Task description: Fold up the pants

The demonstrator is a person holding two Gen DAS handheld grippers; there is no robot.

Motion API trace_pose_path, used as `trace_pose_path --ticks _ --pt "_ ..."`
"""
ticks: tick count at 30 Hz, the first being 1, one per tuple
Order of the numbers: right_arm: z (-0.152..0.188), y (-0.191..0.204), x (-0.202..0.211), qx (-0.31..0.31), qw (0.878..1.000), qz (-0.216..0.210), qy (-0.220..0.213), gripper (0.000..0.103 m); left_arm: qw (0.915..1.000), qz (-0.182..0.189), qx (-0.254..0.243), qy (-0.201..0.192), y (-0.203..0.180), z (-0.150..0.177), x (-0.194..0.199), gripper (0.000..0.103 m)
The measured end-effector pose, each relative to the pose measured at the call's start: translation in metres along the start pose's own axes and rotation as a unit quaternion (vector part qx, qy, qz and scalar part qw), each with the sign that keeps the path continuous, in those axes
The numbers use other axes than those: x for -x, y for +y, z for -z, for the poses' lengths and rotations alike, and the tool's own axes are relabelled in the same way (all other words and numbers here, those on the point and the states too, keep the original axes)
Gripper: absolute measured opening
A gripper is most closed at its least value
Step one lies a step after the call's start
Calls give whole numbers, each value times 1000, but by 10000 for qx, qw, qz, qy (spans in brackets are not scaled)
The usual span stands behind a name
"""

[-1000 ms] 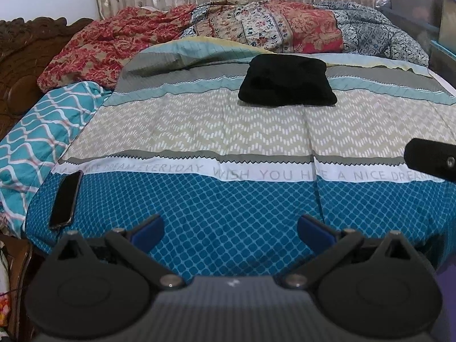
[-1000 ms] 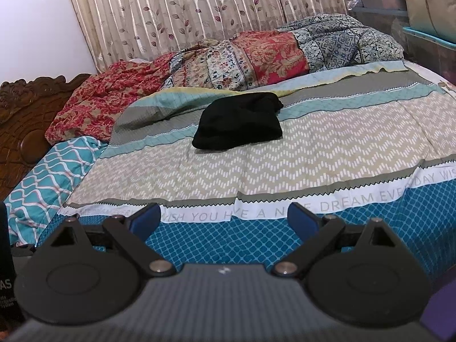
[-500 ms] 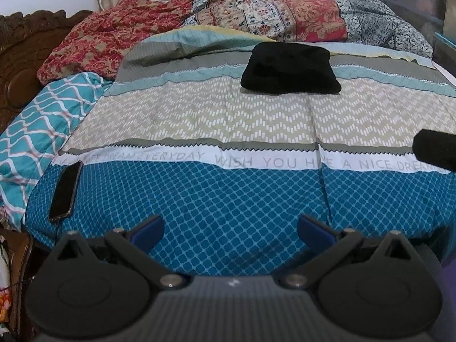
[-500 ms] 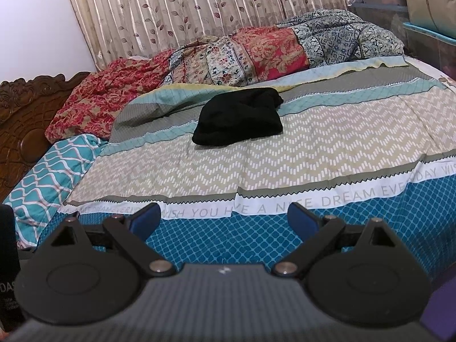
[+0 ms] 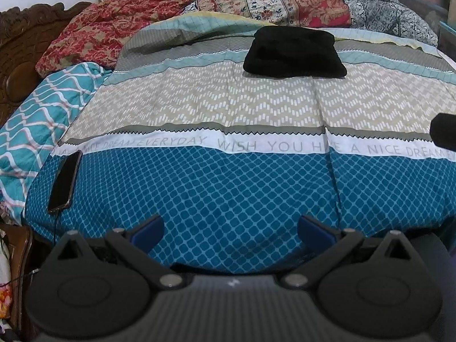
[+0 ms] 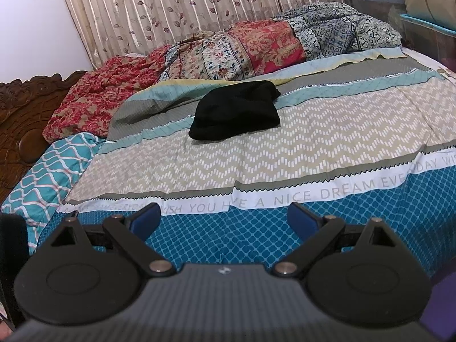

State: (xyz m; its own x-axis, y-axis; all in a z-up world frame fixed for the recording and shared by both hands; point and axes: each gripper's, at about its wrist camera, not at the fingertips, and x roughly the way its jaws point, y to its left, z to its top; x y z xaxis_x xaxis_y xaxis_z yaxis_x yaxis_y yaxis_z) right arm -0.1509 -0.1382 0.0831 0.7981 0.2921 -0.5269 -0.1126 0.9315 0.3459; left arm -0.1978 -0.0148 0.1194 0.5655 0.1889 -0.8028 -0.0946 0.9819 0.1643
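1. Folded black pants (image 5: pixel 295 52) lie near the bed's (image 5: pixel 256 193) far edge; folds indistinct.
2. Bedspread text, partly creased: "WISH YOU HAVE A NICE DREAM EVERYDAY".
3. Left claw (image 5: pixel 230 228) and right claw (image 6: pixel 224 218) are spread, empty.

Black pants (image 5: pixel 295 52) lie on a bedspread (image 5: pixel 228 191) banded in blue lattice, beige chevron and grey, beside a teal wavy-lined pillow (image 5: pixel 37 111), red floral quilt (image 6: pixel 108 97) and leaf-print beige curtain (image 6: pixel 176 8).
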Motion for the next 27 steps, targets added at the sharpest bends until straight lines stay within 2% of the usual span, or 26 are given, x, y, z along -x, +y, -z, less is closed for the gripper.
trace_pose_path --ticks 27 --pt "4 -2 -4 -72 9999 -7 110 97 9999 -16 -78 94 -2 3 -5 103"
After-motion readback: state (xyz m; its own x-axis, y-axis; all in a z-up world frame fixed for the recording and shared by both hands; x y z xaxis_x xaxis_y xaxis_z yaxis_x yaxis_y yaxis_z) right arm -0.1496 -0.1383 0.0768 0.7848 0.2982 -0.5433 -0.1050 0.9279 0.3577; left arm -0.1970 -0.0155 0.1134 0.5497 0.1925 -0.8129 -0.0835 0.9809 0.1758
